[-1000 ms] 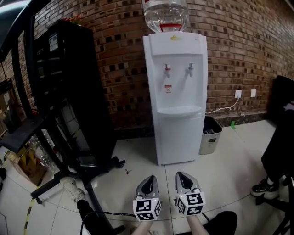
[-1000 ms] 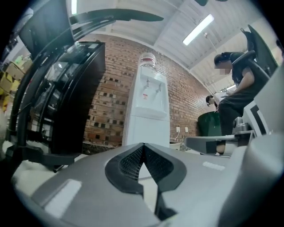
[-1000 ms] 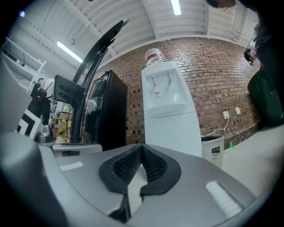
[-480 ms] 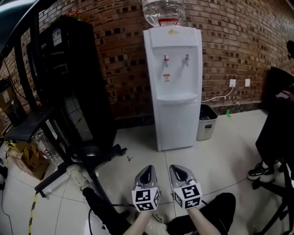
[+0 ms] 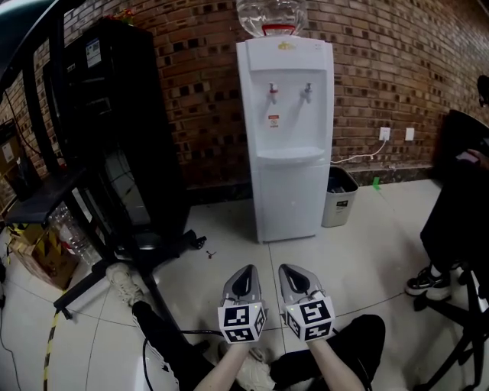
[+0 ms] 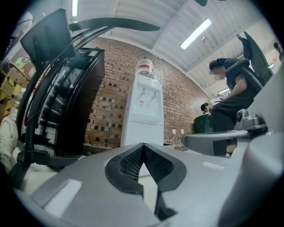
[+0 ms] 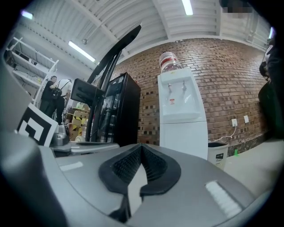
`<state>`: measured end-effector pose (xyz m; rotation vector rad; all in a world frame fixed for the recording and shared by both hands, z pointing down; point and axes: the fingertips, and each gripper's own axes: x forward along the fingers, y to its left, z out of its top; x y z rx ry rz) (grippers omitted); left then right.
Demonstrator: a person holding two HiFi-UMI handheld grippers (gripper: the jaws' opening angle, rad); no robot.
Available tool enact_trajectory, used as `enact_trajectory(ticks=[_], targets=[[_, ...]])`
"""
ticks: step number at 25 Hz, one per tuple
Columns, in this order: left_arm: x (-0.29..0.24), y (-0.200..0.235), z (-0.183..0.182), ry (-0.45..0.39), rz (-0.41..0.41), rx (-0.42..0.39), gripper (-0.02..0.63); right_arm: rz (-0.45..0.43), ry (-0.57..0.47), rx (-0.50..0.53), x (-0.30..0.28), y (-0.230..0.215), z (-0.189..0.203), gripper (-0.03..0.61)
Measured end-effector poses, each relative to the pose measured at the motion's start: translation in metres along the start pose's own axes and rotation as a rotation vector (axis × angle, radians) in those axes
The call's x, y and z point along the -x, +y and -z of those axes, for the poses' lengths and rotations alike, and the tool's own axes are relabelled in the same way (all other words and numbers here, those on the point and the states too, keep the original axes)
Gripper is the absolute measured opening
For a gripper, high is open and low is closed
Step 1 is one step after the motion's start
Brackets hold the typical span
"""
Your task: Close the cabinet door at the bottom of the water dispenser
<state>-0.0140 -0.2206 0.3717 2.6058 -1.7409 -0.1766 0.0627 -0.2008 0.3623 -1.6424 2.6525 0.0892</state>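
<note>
- Against the brick wall [image 5: 382, 69], in the head view, the water dispenser [image 5: 284, 114] stands upright with its long axis vertical and a water bottle [image 5: 272, 15] on top. Its taps and front face the person squarely.
- The cabinet door [image 5: 289, 200] is the lower front panel, taller than it is wide. It looks flush with the body, with no gap that I can make out, so it is probably shut already.
- A black cabinet [image 5: 114, 114] stands to the left of the dispenser and a trash bin [image 5: 338, 198] just beside it on the right.
- Low in that view, the left gripper [image 5: 245, 272] and right gripper [image 5: 291, 270] sit side by side, well apart from the dispenser. They point level towards it, which looks like a resting carry and not a reach.
- From the left gripper view, the ribbed pads meet at the tips with nothing between them. The dispenser rises beyond them, with a seated person [image 6: 230, 97] off to the right.
- From the right gripper view, the jaws are likewise closed and empty. The door panel faces them head-on and appears smooth and unbroken.
</note>
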Motion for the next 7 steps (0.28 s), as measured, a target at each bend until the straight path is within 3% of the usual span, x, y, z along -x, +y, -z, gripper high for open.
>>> enact_trajectory(ticks=[7], targets=[[0.004,0.002,0.006,0.014,-0.003,-0.007,0.012,0.015,0.014,-0.008,0.006,-0.004,0.01,0.0]])
